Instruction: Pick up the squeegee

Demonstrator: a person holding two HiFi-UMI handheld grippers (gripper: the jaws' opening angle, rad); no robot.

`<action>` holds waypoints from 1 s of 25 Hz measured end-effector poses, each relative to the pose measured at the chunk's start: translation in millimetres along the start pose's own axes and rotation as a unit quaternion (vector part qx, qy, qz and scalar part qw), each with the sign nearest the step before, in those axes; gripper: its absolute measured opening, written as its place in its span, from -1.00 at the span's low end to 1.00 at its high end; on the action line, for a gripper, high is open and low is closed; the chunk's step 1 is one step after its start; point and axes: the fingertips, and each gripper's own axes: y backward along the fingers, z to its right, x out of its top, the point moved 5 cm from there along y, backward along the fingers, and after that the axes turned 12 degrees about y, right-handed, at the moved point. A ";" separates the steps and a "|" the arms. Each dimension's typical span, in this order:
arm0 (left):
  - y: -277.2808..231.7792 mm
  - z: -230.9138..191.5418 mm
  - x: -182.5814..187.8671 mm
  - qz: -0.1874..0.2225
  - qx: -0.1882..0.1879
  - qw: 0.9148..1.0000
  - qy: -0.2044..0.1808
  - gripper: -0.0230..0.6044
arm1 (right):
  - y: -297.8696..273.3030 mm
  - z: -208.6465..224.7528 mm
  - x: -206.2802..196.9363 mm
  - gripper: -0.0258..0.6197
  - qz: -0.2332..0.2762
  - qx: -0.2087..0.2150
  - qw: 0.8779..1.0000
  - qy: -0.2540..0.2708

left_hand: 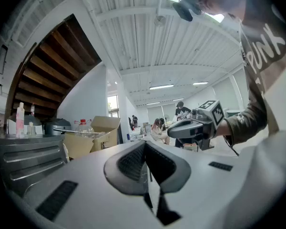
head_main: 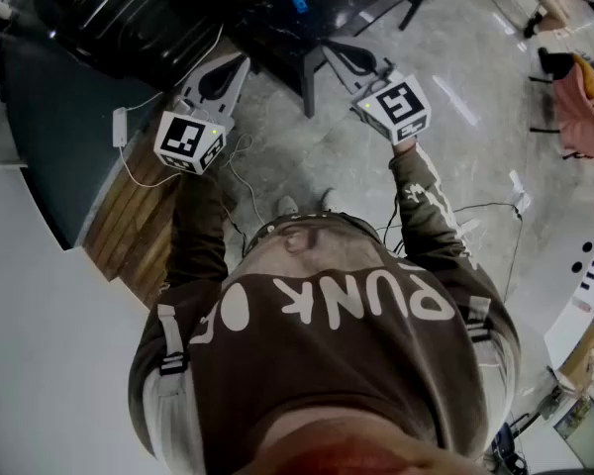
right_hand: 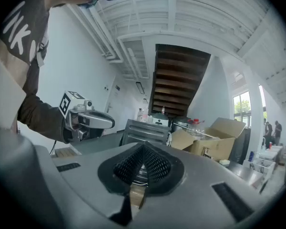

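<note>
Grey left gripper (head_main: 240, 61) and right gripper (head_main: 329, 47) point level, side by side.
Both pairs of jaws are pressed together, empty.

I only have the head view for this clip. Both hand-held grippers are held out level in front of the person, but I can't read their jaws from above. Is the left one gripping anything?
Observer: No. In the left gripper view, the left hand-held gripper has its jaws together with nothing between them.
Operator: And the right one?
Observer: The right hand-held gripper is also shut and empty in its own view.
Operator: What is ahead of it?
Observer: An open cardboard box stands ahead and to the right in the right gripper view.
</note>
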 end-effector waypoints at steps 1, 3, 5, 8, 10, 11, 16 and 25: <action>0.6 -0.3 0.7 0.001 0.000 1.000 0.000 -0.92 | -0.4 0.1 0.4 -0.90 0.002 -0.001 1.000 -0.001; 1.7 -0.9 2.0 0.002 0.001 1.000 0.000 -0.92 | -1.1 0.2 1.0 -0.90 0.003 -0.002 1.000 -0.002; 2.4 -1.1 2.6 0.001 0.002 1.000 0.000 -0.92 | -1.2 0.2 1.3 -0.90 -0.001 -0.001 1.000 0.000; 2.3 -1.1 2.8 0.000 0.003 1.000 0.000 -0.92 | -2.3 0.6 0.5 -0.90 0.000 -0.004 1.000 -0.005; 1.5 -1.3 2.0 -0.001 0.003 1.000 -0.001 -0.92 | -3.0 1.2 0.1 -0.89 0.007 -0.010 1.000 -0.011; 1.0 -1.4 1.4 -0.002 0.003 1.000 -0.001 -0.92 | -3.0 1.3 -0.1 -0.89 0.010 -0.013 1.000 -0.014; -1.2 -2.3 -0.4 -0.007 0.002 1.000 -0.004 -0.92 | -5.4 1.1 -3.2 -0.68 0.011 -0.005 1.000 -0.015; -3.4 -1.8 -2.4 -0.009 0.000 1.000 -0.004 -0.92 | -9.2 -5.8 -5.4 -0.02 0.017 0.018 0.999 -0.027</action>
